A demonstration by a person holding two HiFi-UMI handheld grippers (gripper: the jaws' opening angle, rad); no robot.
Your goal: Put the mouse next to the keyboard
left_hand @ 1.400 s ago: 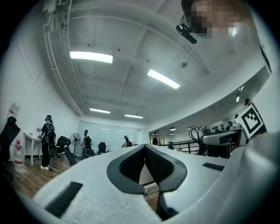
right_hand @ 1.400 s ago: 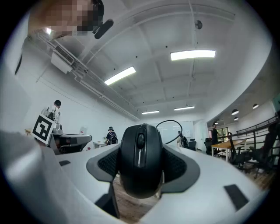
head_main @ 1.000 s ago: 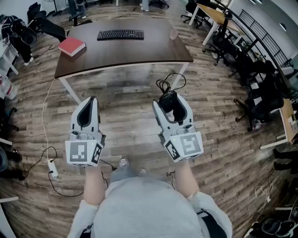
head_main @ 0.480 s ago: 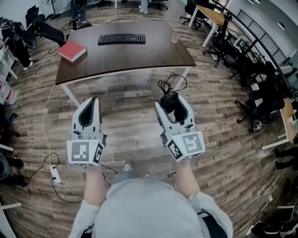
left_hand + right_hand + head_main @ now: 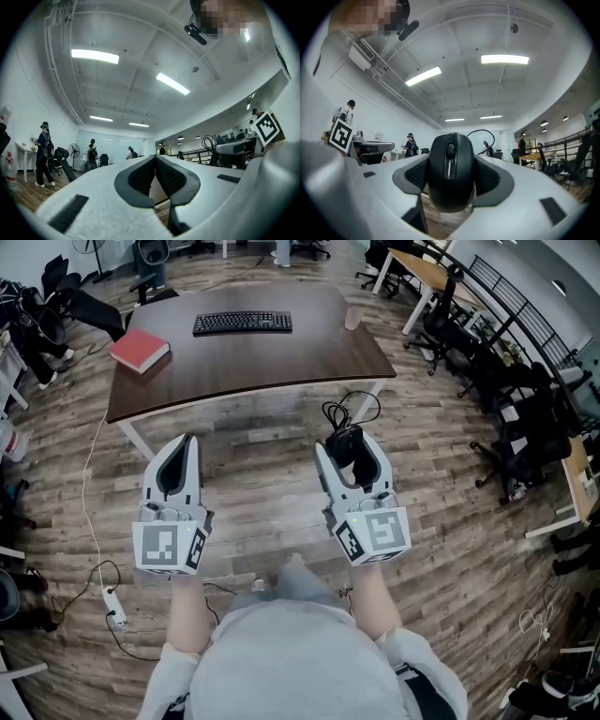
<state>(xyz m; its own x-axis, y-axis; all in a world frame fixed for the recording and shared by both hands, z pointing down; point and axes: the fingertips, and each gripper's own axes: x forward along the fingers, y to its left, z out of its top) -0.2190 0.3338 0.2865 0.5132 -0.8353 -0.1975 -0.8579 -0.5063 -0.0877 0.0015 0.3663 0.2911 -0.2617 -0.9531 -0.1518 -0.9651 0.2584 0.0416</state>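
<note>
A black wired mouse (image 5: 451, 171) sits clamped between the jaws of my right gripper (image 5: 451, 180); in the head view the mouse (image 5: 343, 444) shows at the tip of that gripper (image 5: 348, 457), its cable (image 5: 349, 411) looping beyond. The black keyboard (image 5: 242, 323) lies at the far middle of the dark brown table (image 5: 281, 357), well ahead of both grippers. My left gripper (image 5: 177, 457) is shut with nothing in it; in its own view the pads (image 5: 167, 177) meet in front of the left gripper (image 5: 155, 176).
A red book (image 5: 139, 350) lies on the table's left end and a small cup (image 5: 352, 317) stands at its right end. Office chairs (image 5: 469, 343) and desks stand to the right. A power strip (image 5: 114, 607) with cord lies on the wood floor at left.
The table has come slightly nearer in the head view as the person steps forward. Both grippers keep their pose, the mouse still held.
</note>
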